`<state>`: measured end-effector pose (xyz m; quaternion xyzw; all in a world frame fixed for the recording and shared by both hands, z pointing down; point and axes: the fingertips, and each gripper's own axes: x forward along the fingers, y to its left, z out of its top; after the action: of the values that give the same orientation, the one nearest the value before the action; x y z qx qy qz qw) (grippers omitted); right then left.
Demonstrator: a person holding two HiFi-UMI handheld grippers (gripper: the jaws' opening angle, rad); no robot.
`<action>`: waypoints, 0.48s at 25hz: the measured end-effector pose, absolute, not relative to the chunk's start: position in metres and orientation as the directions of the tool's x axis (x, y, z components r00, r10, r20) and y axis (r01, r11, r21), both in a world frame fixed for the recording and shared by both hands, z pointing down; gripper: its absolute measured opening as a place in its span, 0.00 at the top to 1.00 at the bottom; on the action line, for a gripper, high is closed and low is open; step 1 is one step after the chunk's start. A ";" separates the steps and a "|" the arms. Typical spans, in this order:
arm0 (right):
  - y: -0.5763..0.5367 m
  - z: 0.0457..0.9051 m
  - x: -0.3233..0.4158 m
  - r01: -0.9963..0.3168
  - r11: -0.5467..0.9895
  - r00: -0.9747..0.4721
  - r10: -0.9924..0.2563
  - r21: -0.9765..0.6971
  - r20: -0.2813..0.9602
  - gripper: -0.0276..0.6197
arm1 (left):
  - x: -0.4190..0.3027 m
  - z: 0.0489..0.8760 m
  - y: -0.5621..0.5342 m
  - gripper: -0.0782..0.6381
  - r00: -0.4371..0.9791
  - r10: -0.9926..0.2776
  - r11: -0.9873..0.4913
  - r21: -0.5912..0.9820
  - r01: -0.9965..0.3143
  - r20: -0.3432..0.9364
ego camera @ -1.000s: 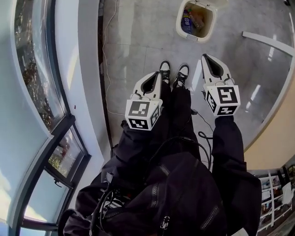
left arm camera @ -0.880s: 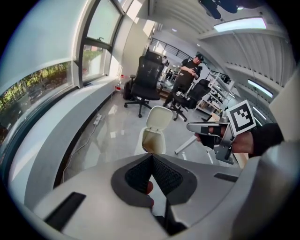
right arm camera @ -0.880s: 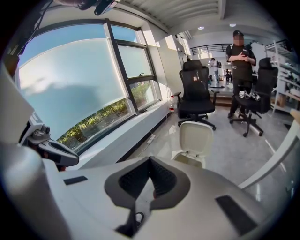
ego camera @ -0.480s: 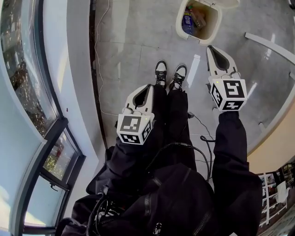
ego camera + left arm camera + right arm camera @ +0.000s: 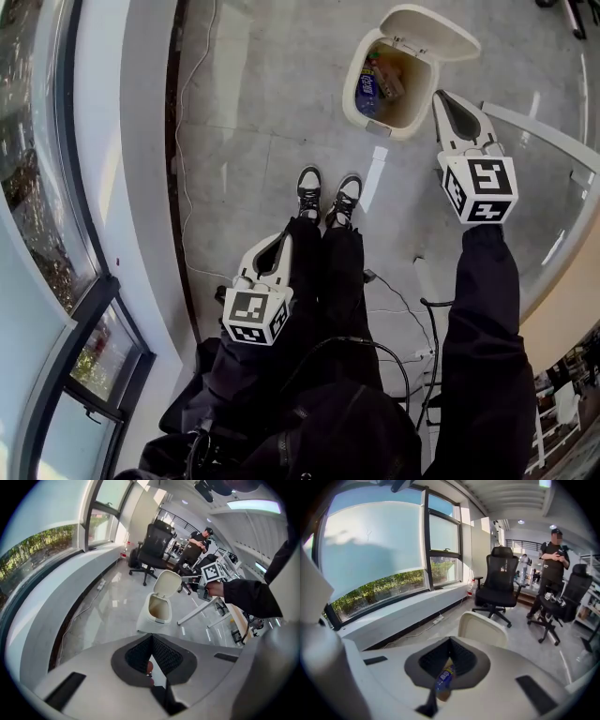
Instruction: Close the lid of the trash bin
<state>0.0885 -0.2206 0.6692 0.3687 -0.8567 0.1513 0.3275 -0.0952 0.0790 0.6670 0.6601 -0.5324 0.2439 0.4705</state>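
Found the trash bin (image 5: 350, 92) on the floor (image 5: 253, 103) in the upper right of the head view. Saw its lid (image 5: 433, 31) still swung up and back at the far rim, with a blue-labelled bottle (image 5: 366, 92) and other waste showing inside. Noted that a second earlier the top edge cut the bin off and almost no lid showed; now saw all of it, lower in the frame.

Traced the right tool (image 5: 442, 96) from beside the shoes (image 5: 326, 192) up to just beside the bin's right rim, below the raised lid, touching neither as far as could be told. Read its jaws as pressed together with nothing between them. Saw the bottle in the right gripper view only through the gap behind the tips, lying in the bin beyond.

Placed the left tool (image 5: 282, 238) lower than before, in the lower middle against the person's dark trouser leg (image 5: 314, 281), well apart from the bin, jaws likewise together and empty.

Judged the approach nearly done and the closing not yet begun. Took the right tool as the likely pusher, needing to reach behind the lid and tip it forward and down. Flagged a risk of shoving the bin itself instead of the lid.
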 end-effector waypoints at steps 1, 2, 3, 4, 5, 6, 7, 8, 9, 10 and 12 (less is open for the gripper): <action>-0.233 0.669 0.090 -0.729 0.685 -0.511 -0.537 -0.006 0.671 0.95 | -0.096 0.669 0.081 0.89 0.315 -0.470 0.012 0.363 -0.932 0.825; -0.244 0.669 0.092 -0.723 0.690 -0.507 -0.543 0.012 0.670 0.95 | -0.096 0.671 0.083 0.89 0.316 -0.466 0.014 0.363 -0.932 0.827; -0.255 0.668 0.094 -0.715 0.698 -0.503 -0.547 0.034 0.669 0.95 | -0.096 0.673 0.085 0.89 0.315 -0.463 0.016 0.364 -0.931 0.828; -0.264 0.668 0.095 -0.707 0.705 -0.500 -0.551 0.053 0.668 0.95 | -0.097 0.674 0.087 0.89 0.315 -0.461 0.019 0.364 -0.931 0.830; -0.274 0.668 0.097 -0.701 0.710 -0.496 -0.554 0.069 0.669 0.95 | -0.098 0.676 0.089 0.89 0.314 -0.460 0.022 0.364 -0.931 0.831; -0.282 0.668 0.099 -0.694 0.715 -0.491 -0.555 0.084 0.671 0.95 | -0.098 0.677 0.090 0.89 0.314 -0.458 0.024 0.365 -0.931 0.832; -0.291 0.669 0.100 -0.686 0.721 -0.485 -0.556 0.101 0.675 0.95 | -0.099 0.679 0.091 0.89 0.313 -0.457 0.027 0.365 -0.931 0.832; -0.298 0.671 0.102 -0.675 0.728 -0.478 -0.554 0.119 0.682 0.95 | -0.100 0.680 0.092 0.89 0.313 -0.457 0.030 0.366 -0.930 0.833; -0.306 0.673 0.104 -0.663 0.737 -0.469 -0.550 0.136 0.691 0.95 | -0.101 0.681 0.094 0.89 0.312 -0.456 0.034 0.367 -0.930 0.833; -0.313 0.674 0.105 -0.651 0.744 -0.459 -0.545 0.152 0.702 0.95 | -0.101 0.682 0.095 0.89 0.311 -0.456 0.038 0.367 -0.929 0.834; -0.326 0.679 0.109 -0.628 0.756 -0.436 -0.536 0.182 0.723 0.95 | -0.102 0.684 0.098 0.89 0.309 -0.453 0.045 0.368 -0.929 0.836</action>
<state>0.1088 -0.3256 0.6785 0.3444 -0.8454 0.0568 0.4043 -0.1024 0.0975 0.6841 0.6463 -0.5344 0.2443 0.4869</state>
